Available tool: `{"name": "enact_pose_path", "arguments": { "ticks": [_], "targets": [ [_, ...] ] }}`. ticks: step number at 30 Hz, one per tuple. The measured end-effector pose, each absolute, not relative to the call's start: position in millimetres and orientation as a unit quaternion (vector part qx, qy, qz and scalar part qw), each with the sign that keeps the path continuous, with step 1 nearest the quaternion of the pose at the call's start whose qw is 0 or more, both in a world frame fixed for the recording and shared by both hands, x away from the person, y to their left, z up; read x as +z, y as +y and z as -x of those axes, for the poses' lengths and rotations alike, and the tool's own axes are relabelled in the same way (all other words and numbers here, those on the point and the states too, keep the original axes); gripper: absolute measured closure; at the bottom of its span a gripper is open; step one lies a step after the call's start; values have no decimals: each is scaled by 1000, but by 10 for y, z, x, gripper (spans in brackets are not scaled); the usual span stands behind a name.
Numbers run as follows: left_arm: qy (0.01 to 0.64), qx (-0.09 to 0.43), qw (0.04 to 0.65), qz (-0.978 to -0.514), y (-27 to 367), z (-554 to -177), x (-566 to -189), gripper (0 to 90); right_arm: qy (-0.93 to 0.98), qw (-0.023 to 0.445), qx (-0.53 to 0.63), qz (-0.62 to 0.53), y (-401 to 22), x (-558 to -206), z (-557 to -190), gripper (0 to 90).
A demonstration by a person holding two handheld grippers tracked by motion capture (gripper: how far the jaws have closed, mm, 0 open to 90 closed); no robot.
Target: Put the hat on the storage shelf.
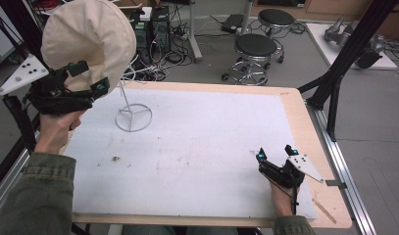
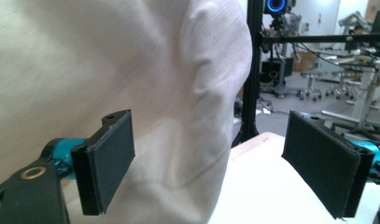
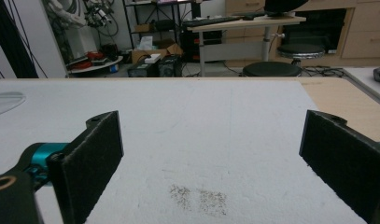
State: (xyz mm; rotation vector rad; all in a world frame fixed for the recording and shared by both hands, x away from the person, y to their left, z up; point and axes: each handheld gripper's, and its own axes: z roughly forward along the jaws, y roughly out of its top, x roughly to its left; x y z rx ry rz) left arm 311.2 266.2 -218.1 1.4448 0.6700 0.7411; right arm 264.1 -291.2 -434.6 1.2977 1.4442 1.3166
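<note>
From above I see my left gripper [image 1: 89, 78] raised at the bench's [image 1: 295, 105] far left corner, right against a cream cloth hat [image 1: 87, 36] that sits over a white wire stand [image 1: 133, 115]. The stand's ring base rests on the white mat [image 1: 197, 147]. In the left gripper view the jaws stand wide apart with the hat [image 2: 131, 70] filling the space ahead; its cloth lies behind the left pad, and I cannot tell if that pad touches it. Nothing is clamped.

My right gripper [image 1: 275, 154] rests low near the bench's front right corner, well apart from the hat. Its own view shows its jaws spread wide over bare mat [image 3: 201, 121], holding nothing, with a small dark smudge [image 3: 199, 198] between them. From above, another speck [image 1: 115, 158] marks the mat's left side.
</note>
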Motion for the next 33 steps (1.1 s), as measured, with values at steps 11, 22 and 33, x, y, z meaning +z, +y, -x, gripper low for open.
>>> {"name": "enact_pose_path", "arguments": {
  "ticks": [11,22,33],
  "targets": [
    [314,342,637,-615,2773,-2878,-2396,166,567,389,518,-510,-2896,-4346,-2635,50],
    [332,353,644,-592,2881,-2637,-2659,177,565,390,514,-513,-2887,-4346,-2630,50],
    [377,350,630,-581,3049,-2591,-3036,177,568,394,511,-511,-2885,-4347,-2631,50]
  ]
}}
